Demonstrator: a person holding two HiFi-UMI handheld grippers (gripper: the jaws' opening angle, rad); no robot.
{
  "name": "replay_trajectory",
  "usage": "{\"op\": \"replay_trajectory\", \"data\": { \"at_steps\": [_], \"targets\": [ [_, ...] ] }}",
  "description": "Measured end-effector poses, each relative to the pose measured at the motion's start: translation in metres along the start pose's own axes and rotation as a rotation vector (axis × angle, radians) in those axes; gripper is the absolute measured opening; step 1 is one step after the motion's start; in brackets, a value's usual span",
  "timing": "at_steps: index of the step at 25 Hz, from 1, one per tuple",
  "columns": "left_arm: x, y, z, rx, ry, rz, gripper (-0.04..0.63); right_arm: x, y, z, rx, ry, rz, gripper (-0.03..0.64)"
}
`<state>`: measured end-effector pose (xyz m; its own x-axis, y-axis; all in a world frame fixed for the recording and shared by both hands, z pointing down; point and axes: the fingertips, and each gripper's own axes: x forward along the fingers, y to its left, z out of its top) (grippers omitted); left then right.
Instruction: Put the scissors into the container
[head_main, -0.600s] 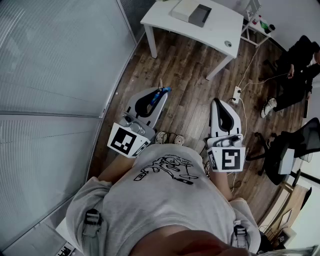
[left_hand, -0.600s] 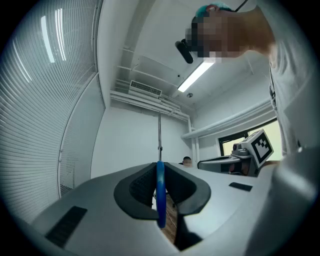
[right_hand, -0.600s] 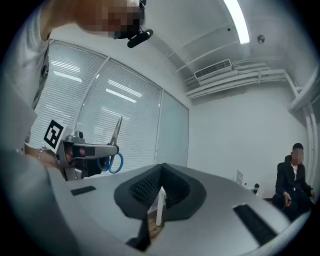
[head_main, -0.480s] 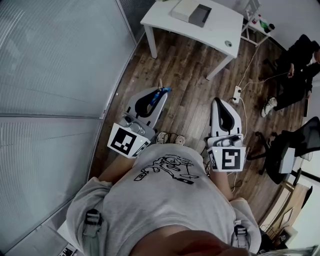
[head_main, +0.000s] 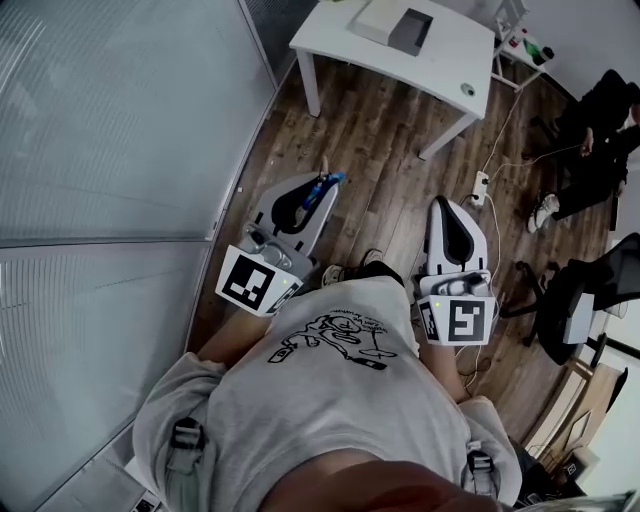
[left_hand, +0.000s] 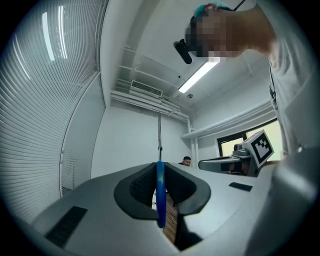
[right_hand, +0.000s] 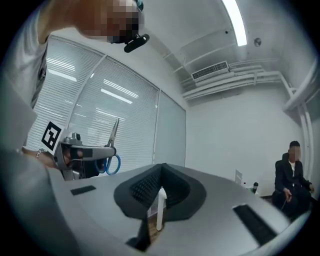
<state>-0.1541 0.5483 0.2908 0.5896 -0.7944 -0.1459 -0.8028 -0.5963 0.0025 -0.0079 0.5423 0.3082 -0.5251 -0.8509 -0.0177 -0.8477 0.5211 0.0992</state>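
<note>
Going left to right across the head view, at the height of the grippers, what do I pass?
First the window blinds → left gripper, shut on the scissors → right gripper → black office chair.

From above, the scissors (head_main: 324, 185) show only a blue loop and a thin blade tip past the left gripper (head_main: 319, 193); the rest sits inside its closed jaws. In the left gripper view they turn edge-on, a thin blue strip. The container (head_main: 408, 30) on the table (head_main: 440, 62) is too far off to see inside, and the small round thing (head_main: 467, 89) by it can't be made out. The seated person (head_main: 598, 130) is cut by the right edge.
</note>
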Motion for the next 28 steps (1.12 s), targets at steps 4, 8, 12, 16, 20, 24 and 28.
{"op": "replay_trajectory", "data": {
  "at_steps": [4,8,12,16,20,24,28],
  "targets": [
    [0.004,0.006,-0.003,-0.006,-0.001,-0.005,0.049,0.005,-0.001,-0.002,0.005,0.006,-0.007,0.005],
    [0.015,0.014,-0.009,-0.012,0.005,-0.004,0.049,0.018,-0.01,-0.006,0.006,0.012,-0.01,0.006],
    [0.028,0.025,-0.013,-0.021,0.008,-0.004,0.049,0.033,-0.02,-0.008,0.002,0.013,-0.013,0.005],
    [0.053,0.031,-0.015,-0.01,0.007,-0.007,0.049,0.048,-0.04,-0.011,0.008,0.015,-0.014,0.005],
    [0.08,0.038,-0.018,-0.003,0.011,-0.005,0.049,0.064,-0.064,-0.017,0.017,0.021,-0.015,0.005],
    [0.11,0.046,-0.021,0.0,0.018,0.001,0.049,0.084,-0.09,-0.02,0.02,0.026,-0.012,0.005],
    [0.147,0.051,-0.022,-0.003,0.021,0.005,0.049,0.104,-0.121,-0.022,0.027,0.032,-0.01,0.006]
  ]
}}
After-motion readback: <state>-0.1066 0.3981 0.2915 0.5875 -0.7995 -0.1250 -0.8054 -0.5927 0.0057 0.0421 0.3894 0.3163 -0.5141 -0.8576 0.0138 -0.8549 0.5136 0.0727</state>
